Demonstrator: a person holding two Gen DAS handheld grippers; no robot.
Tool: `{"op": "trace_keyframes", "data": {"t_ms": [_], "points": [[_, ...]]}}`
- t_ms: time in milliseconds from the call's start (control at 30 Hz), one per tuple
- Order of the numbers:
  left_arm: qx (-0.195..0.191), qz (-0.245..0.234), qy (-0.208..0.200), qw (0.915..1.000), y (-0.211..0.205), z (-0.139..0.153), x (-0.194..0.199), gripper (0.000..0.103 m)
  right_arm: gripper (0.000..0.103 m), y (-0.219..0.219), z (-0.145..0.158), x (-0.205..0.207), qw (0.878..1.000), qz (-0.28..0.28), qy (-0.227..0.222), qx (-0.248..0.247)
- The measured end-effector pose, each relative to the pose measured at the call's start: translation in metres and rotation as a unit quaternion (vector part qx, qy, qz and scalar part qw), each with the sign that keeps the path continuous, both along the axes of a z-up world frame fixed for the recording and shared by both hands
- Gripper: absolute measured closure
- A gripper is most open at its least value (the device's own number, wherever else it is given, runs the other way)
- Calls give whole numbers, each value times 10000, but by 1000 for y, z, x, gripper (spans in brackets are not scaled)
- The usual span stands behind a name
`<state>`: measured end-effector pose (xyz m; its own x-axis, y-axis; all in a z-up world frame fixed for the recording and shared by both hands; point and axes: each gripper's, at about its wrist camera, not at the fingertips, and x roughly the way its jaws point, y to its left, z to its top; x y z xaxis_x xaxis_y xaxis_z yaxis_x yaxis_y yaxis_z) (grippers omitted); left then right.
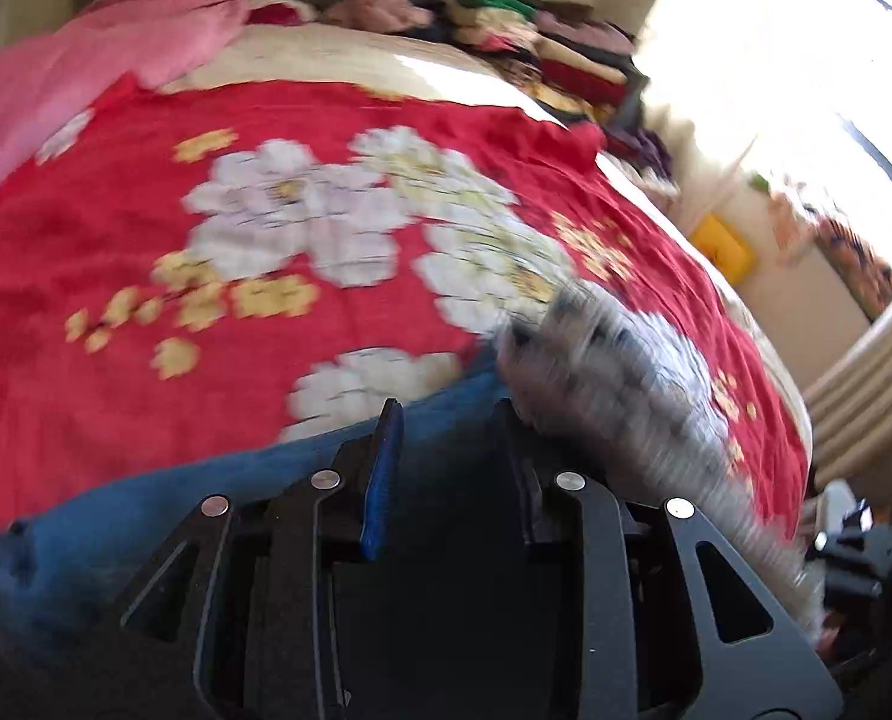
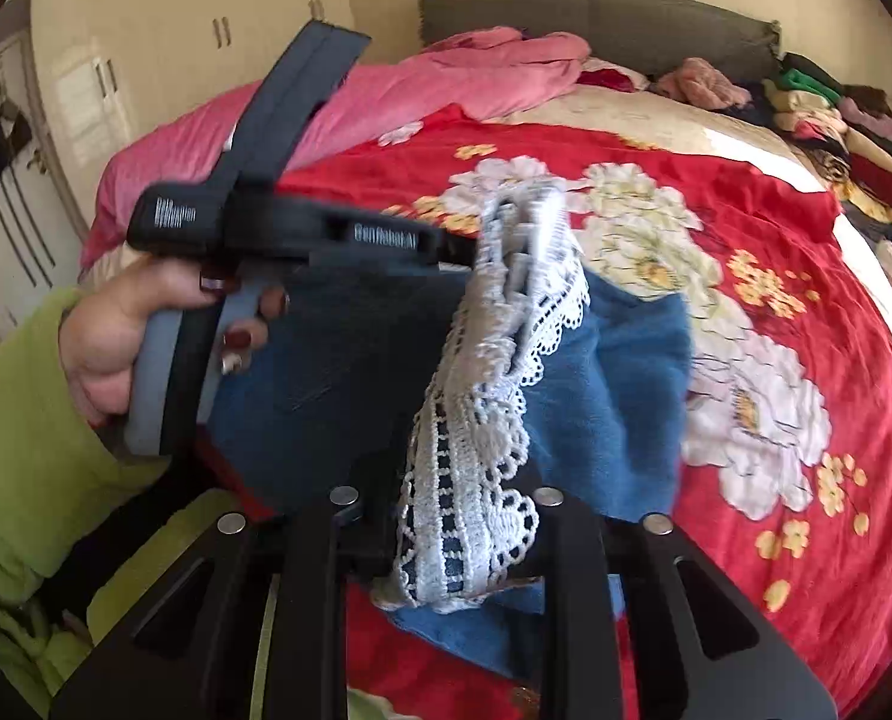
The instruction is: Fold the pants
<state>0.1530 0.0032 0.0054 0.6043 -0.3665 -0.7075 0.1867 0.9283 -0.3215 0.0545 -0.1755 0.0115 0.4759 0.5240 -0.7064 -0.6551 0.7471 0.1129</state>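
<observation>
Blue pants [image 2: 608,396] with a white lace hem [image 2: 476,462] hang over a red flowered bedspread [image 2: 806,276]. In the right wrist view the lace drapes between my right gripper's fingers [image 2: 464,540], which are shut on it. My left gripper [image 2: 476,240], held by a hand in a green sleeve, touches the upper end of the lace. In the left wrist view the left gripper [image 1: 452,414] has its fingers apart, with blue cloth [image 1: 146,516] behind them and the blurred lace [image 1: 626,396] against the right finger; I cannot tell whether it holds anything.
A pink blanket [image 2: 446,84] lies at the bed's far left. Stacks of folded clothes [image 2: 854,132] line the far right of the bed by a grey headboard [image 2: 596,18]. A bright window [image 1: 776,30] is to the right.
</observation>
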Motion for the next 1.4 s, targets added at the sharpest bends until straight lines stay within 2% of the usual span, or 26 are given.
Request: {"op": "trace_keyframes", "data": {"t_ms": [133, 167, 200, 267, 400, 533, 633, 700, 733, 767, 800, 833, 867, 900, 1033, 1133, 1200, 1267, 1333, 1400], "points": [[-511, 465, 103, 9976, 42, -3, -15, 80, 66, 24, 2, -21, 9976, 660, 132, 168], [-579, 502, 131, 9970, 46, -4, -18, 79, 61, 26, 5, -26, 9969, 752, 97, 201], [-619, 530, 160, 9965, 50, -5, -21, 79, 58, 26, 9, -28, 9965, 802, 52, 243], [-628, 506, 184, 9966, 49, -6, -25, 73, 58, 20, 16, -26, 9968, 728, -7, 329], [-767, 232, 256, 9965, 31, -7, -23, 71, 56, -13, 19, 7, 9993, -32, -40, 373], [-951, -14, 425, 9946, 15, -14, -17, 64, 54, -55, 12, 59, 9941, -964, 236, 437], [-1174, -90, 540, 9916, 7, -18, -16, 52, 52, -76, -2, 96, 9892, -1287, 469, 518], [-1105, -119, 650, 9917, 4, -24, -13, 48, 52, -79, -14, 119, 9870, -1337, 689, 571], [-1048, -106, 712, 9919, 1, -28, -10, 48, 52, -80, -21, 131, 9851, -1397, 797, 600], [-945, -66, 788, 9924, -2, -32, -7, 54, 52, -80, -27, 141, 9838, -1406, 909, 637], [-856, -14, 805, 9931, -4, -33, -5, 63, 52, -80, -34, 148, 9825, -1378, 1038, 697], [-771, 61, 816, 9937, -6, -34, -2, 82, 52, -79, -43, 157, 9805, -1348, 1209, 767], [-778, 79, 838, 9934, -8, -34, 0, 87, 65, -78, -47, 160, 9793, -1307, 1330, 791], [-798, 82, 816, 9934, -9, -31, 2, 88, 91, -76, -50, 163, 9783, -1263, 1404, 853], [-437, -100, 345, 9984, -19, -5, 5, 90, 92, -78, -32, 150, 9802, -1443, 986, 926], [-150, -100, 333, 9993, -22, -8, 16, 87, 92, -70, -37, 152, 9831, -1531, 808, 596], [159, -25, 420, 9990, -23, -19, 20, 81, 88, -63, -46, 154, 9840, -1575, 767, 325], [282, -16, 428, 9987, -21, -23, 17, 74, 85, -62, -48, 153, 9846, -1581, 697, 268], [234, 0, 383, 9990, -17, -19, 11, 72, 72, -66, -43, 149, 9841, -1638, 633, 272], [249, 64, 296, 9992, -11, -11, 3, 67, 51, -71, -35, 142, 9839, -1640, 609, 357]]}}
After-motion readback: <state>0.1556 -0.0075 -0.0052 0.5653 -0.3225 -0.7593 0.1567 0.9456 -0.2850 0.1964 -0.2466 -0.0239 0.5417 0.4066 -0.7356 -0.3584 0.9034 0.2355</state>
